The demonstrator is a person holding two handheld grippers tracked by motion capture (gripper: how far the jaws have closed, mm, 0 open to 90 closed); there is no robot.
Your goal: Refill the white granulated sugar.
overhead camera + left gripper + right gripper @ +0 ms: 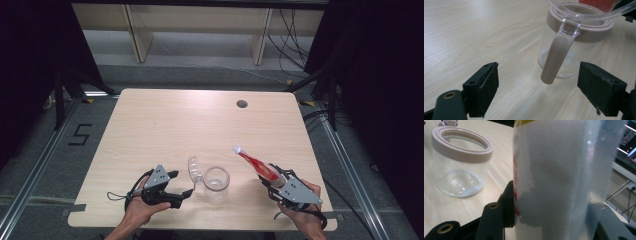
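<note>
- Our right gripper [272, 181] sits at the table's near right corner, hand under it, jaws angled up and toward the table centre.
- It's pinching a clear plastic bottle with a red label and white cap [256, 164]; in the right gripper view the bottle [564, 180], with white granules inside, is clamped between both pads.
- The bottle is tilted, cap end pointing up-left, off the light wooden table [165, 120].
- Clear glass jar with a beige rim [216, 181] stands upright between the two grippers, its clear hinged lid [194, 171] swung open to its left.
- Our left gripper [182, 186] lies low at near left, jaws pointing at the jar.
- In the left gripper view its jaws are spread wide, with the jar's beige latch tab [555, 58] hanging between them, untouched.
</note>
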